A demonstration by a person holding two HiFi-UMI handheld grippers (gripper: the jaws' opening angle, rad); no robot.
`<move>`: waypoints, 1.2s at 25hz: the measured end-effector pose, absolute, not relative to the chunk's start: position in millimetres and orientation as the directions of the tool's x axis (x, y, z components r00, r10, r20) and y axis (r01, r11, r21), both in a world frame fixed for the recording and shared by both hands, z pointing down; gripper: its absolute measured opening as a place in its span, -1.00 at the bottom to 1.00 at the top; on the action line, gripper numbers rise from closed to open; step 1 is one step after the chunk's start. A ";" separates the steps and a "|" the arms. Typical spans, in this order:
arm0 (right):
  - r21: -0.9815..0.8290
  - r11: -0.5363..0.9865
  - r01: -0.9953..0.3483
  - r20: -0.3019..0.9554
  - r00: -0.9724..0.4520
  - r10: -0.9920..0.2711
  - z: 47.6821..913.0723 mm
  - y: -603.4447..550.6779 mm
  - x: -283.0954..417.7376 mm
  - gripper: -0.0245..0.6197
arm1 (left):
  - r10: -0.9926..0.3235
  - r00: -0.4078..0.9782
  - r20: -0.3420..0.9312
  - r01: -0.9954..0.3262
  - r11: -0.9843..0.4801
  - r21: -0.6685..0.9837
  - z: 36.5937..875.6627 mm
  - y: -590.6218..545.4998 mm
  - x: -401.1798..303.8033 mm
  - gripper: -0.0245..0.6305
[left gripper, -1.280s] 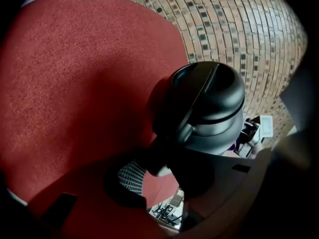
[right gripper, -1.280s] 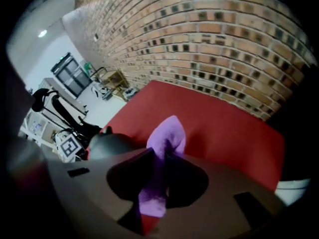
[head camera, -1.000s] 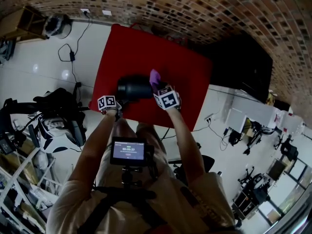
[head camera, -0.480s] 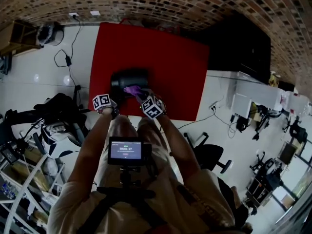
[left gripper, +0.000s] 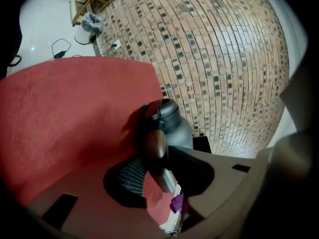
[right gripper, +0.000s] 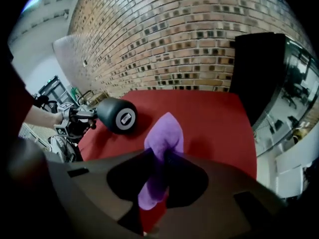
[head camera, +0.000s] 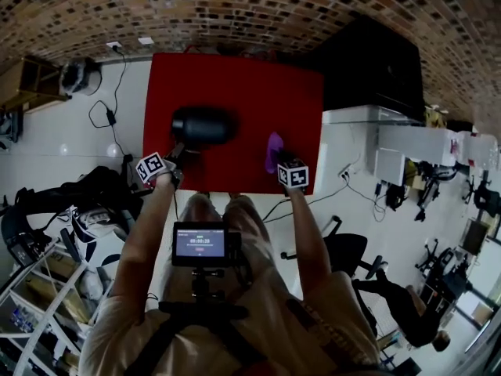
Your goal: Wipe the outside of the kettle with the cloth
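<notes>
My left hand-held gripper (head camera: 178, 153) clamps the dark metal kettle (head camera: 202, 126); my right hand-held gripper (head camera: 279, 163), well right, pinches the purple cloth (head camera: 273, 149).

Red fabric-covered rectangular worktop (head camera: 258, 92), far edge against patterned brick wall (head camera: 235, 6). Tall black cabinet (head camera: 376, 61) just right of worktop. Glossy white floor (head camera: 63, 131) at left, with black cable and adapter (head camera: 109, 117) lying on it. Wooden shelf unit (head camera: 27, 77) in far-left corner. Black swivel office chair (head camera: 338, 253) at right. Small chest-mounted camera with lit screen (head camera: 200, 244) at bottom centre.

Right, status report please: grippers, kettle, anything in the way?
Left gripper clamps kettle handle. Right gripper shut on cloth, apart from kettle. Nothing between.
</notes>
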State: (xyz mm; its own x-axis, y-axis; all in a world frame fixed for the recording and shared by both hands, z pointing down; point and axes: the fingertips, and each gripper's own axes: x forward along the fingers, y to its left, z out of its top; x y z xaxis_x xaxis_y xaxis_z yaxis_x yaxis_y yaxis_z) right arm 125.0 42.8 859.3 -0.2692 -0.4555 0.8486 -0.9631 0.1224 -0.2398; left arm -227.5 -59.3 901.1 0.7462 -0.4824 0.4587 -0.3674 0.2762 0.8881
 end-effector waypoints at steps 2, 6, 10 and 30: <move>-0.268 0.096 -0.959 0.836 -0.281 -0.471 858.0 57.1 124.9 -0.65 | -0.484 0.744 0.460 -0.397 0.232 0.888 891.8 -83.2 -226.1 -0.51; -0.350 -0.019 -0.936 0.792 -0.285 -0.541 848.4 74.3 125.5 -0.64 | -0.511 0.740 0.437 -0.428 0.144 0.892 862.9 -126.5 -215.9 -0.56; -0.387 -0.050 -0.921 0.760 -0.288 -0.583 838.9 77.3 127.3 -0.64 | -0.496 0.752 0.435 -0.499 0.002 0.866 834.7 -160.1 -193.3 -0.56; -0.447 -0.117 -0.887 0.751 -0.301 -0.587 842.5 89.4 151.7 -0.65 | -0.199 0.839 0.507 -0.444 -0.790 0.424 780.8 -24.1 -116.0 -0.56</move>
State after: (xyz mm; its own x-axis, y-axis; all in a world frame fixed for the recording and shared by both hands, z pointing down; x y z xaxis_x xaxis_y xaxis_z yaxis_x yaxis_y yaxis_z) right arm 151.7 89.4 842.5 -0.3012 -0.5873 0.7512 -0.8868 -0.1170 -0.4471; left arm -116.0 -24.1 780.8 0.8386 -0.1989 0.5071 -0.4435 -0.7897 0.4238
